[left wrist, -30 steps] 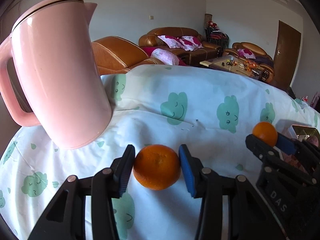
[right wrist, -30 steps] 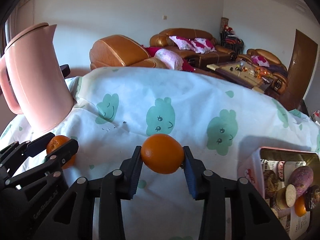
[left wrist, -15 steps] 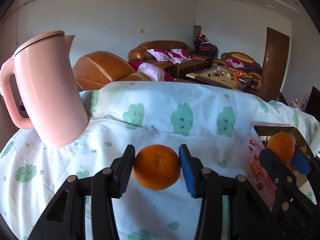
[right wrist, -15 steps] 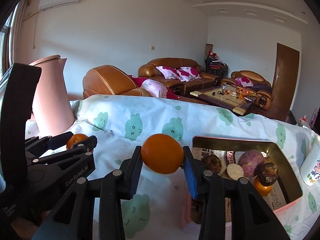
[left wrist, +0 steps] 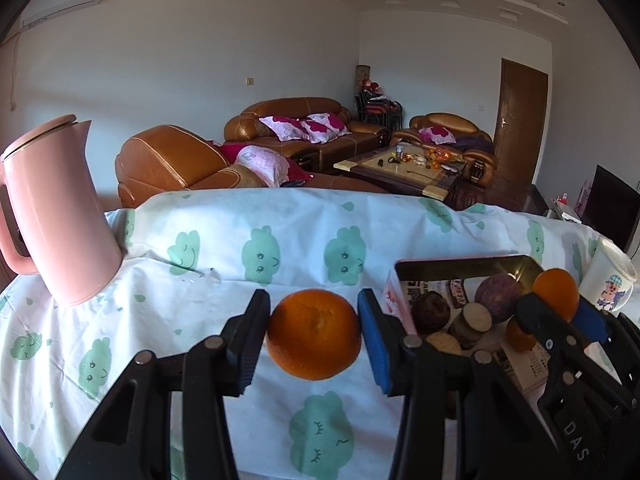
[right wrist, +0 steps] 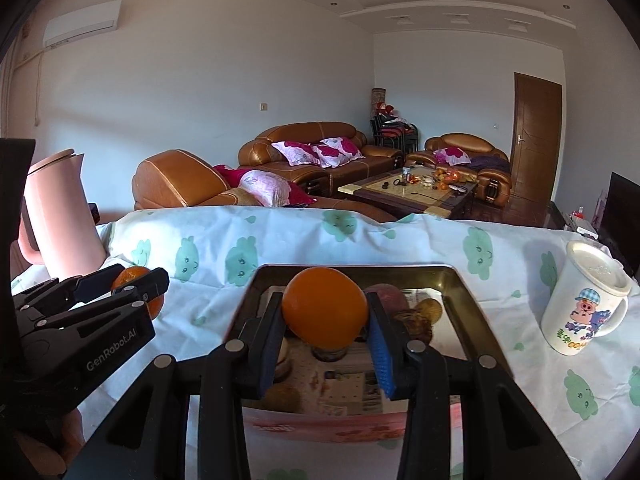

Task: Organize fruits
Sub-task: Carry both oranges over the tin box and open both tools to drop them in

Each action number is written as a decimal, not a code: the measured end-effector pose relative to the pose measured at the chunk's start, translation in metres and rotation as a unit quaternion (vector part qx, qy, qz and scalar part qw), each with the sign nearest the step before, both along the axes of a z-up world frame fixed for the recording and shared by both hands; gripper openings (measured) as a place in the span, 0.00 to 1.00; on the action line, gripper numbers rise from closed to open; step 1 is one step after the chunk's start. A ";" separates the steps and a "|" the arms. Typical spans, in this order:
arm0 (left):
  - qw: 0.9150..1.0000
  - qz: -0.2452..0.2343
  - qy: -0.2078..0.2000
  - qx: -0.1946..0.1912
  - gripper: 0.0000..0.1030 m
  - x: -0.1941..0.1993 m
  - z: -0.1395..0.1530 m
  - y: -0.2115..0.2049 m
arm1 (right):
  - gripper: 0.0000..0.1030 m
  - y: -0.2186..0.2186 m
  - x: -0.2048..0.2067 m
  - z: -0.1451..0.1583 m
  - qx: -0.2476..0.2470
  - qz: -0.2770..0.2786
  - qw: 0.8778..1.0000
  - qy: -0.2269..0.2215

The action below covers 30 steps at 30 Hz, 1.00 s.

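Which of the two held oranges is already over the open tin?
The orange in the right gripper: it hangs above the tin. The left gripper's orange is over the tablecloth beside it.

Two pairs of tongs, each clamped on an orange, above a cloth-covered surface.

The left tongs (left wrist: 314, 334) fill the foreground, their pads pressed on both sides of an orange (left wrist: 314, 334) held over the white cloth (left wrist: 224, 248) with green cloud faces. At the right edge the right tongs (left wrist: 560, 304) grip a second orange (left wrist: 557, 291) above an open metal tin (left wrist: 460, 266). Inside the tin lie a purple round fruit (left wrist: 498, 295), a dark round fruit (left wrist: 430, 311), cut pieces and another small orange (left wrist: 518, 338). A pink kettle (left wrist: 52, 216) stands at the far left of the surface, and a white cartoon mug (left wrist: 610, 282) just right of the tin. Brown leather sofas (left wrist: 304, 128) sit behind.
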<state>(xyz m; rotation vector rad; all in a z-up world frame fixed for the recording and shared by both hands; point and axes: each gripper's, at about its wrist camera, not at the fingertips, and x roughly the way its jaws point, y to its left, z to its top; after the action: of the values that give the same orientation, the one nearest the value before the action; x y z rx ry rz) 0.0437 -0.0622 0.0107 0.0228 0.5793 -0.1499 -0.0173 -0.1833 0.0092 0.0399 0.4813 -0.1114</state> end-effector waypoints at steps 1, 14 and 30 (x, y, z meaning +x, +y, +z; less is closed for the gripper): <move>1.000 -0.004 -0.001 0.000 0.46 -0.001 0.000 -0.005 | 0.40 -0.006 -0.001 0.001 0.001 -0.004 1.000 -0.002; 0.998 -0.057 0.012 0.013 0.46 0.003 -0.007 -0.083 | 0.40 -0.069 0.018 -0.006 0.017 -0.045 0.999 0.025; 0.999 -0.049 0.006 0.017 0.77 0.002 -0.017 -0.089 | 0.42 -0.093 0.051 -0.027 0.181 0.087 0.977 0.066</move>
<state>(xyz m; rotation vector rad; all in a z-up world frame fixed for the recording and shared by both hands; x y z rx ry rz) 0.0453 -0.1514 -0.0066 0.0829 0.5939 -0.2364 0.0340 -0.2762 -0.0179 0.3485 0.6316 0.1475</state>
